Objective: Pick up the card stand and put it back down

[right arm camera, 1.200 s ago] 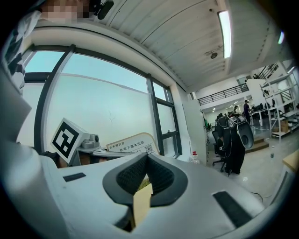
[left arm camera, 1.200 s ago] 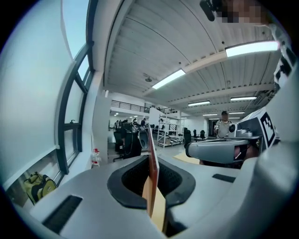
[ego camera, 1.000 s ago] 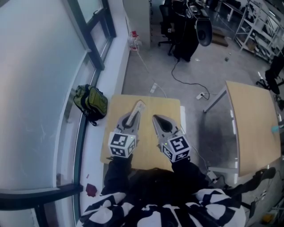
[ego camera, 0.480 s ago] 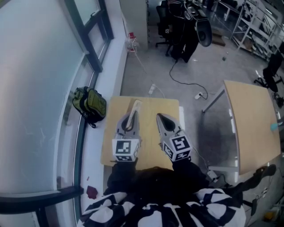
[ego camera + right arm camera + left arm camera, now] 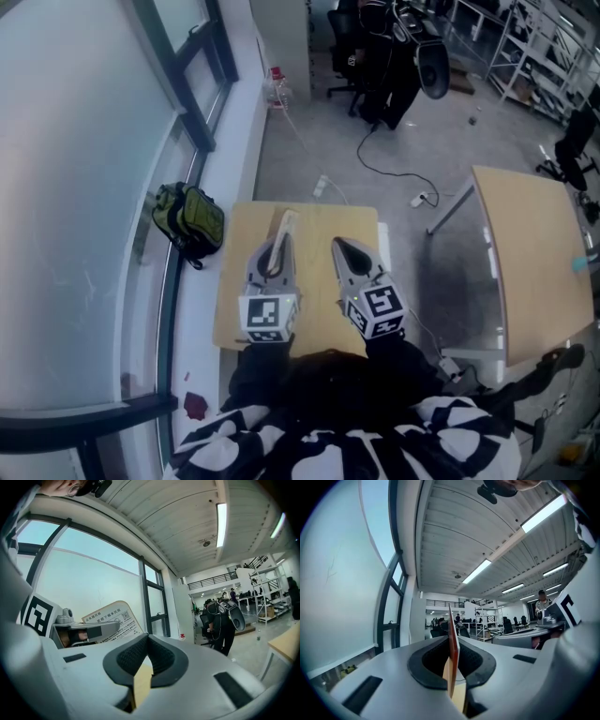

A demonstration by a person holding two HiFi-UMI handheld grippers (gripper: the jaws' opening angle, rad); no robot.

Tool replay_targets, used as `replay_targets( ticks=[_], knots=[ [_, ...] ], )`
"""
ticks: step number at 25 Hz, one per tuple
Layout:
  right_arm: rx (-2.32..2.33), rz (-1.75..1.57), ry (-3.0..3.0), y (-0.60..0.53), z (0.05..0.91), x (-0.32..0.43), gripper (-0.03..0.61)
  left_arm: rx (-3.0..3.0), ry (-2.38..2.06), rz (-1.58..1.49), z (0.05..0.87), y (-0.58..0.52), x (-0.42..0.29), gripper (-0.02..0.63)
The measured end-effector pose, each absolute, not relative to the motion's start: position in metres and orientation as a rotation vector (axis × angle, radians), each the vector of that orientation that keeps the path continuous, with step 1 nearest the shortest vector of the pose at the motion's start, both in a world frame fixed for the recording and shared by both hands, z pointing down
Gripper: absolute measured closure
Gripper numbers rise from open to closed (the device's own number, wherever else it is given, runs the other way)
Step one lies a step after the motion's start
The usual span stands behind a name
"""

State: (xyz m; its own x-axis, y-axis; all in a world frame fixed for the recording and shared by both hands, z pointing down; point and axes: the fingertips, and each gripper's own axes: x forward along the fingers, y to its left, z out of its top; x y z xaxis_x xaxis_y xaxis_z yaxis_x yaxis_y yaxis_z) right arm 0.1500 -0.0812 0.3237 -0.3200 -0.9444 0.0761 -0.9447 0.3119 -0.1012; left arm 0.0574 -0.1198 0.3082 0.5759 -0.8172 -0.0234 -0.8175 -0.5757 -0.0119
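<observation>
lifted slightly, left claw point(image 5: 276, 249) stays clenched on the card stand point(image 5: 286, 223); right claw point(image 5: 339, 247) clenched shut, empty.

Only real print I can spot is on the card stand point(image 5: 112, 618), around 9 o'clock in the right gripper view. It has two rows of Chinese characters plus a QR code toward 1 o'clock on the card, all too small for me to read properly. Otherwise just black-and-white square markers on the cubes of the left claw point(image 5: 279, 240) and right claw point(image 5: 339, 247), no letters or numbers.
</observation>
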Motion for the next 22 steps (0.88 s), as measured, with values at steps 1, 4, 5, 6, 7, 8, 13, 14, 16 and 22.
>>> replay_targets(
  ticks=[1, 4, 5, 6, 7, 8, 13, 14, 16, 22],
  knots=[
    [1.831, 0.199, -2.542, -0.081, 0.324, 0.15, 0.568, -2.767, 1.437, 0.019, 0.309, -0.12, 0.058, 0.595],
    [1.831, 0.2, -2.542, -0.081, 0.325, 0.15, 0.568, -2.761, 1.44, 0.006, 0.311, -0.12, 0.057, 0.595],
    [1.829, 0.201, -2.544, -0.081, 0.325, 0.149, 0.568, -2.761, 1.442, 0.004, 0.311, -0.12, 0.057, 0.595],
    [1.826, 0.201, -2.547, -0.081, 0.325, 0.149, 0.568, -2.758, 1.443, 0.002, 0.311, -0.12, 0.056, 0.595],
    [1.823, 0.201, -2.55, -0.08, 0.325, 0.149, 0.568, -2.753, 1.442, -0.002, 0.311, -0.12, 0.055, 0.595],
    [1.82, 0.2, -2.552, -0.08, 0.325, 0.149, 0.568, -2.745, 1.44, -0.007, 0.31, -0.119, 0.055, 0.595],
    [1.817, 0.199, -2.555, -0.079, 0.324, 0.15, 0.568, -2.765, 1.446, -0.001, 0.312, -0.12, 0.053, 0.595],
    [1.814, 0.2, -2.557, -0.079, 0.324, 0.15, 0.568, -2.768, 1.45, -0.003, 0.314, -0.12, 0.053, 0.595],
    [1.803, 0.205, -2.563, -0.079, 0.325, 0.151, 0.568, -2.768, 1.458, -0.013, 0.316, -0.119, 0.053, 0.595],
    [1.757, 0.252, -2.577, -0.077, 0.335, 0.146, 0.568, -2.798, 1.472, -0.07, 0.329, -0.115, 0.047, 0.595]
  ],
)
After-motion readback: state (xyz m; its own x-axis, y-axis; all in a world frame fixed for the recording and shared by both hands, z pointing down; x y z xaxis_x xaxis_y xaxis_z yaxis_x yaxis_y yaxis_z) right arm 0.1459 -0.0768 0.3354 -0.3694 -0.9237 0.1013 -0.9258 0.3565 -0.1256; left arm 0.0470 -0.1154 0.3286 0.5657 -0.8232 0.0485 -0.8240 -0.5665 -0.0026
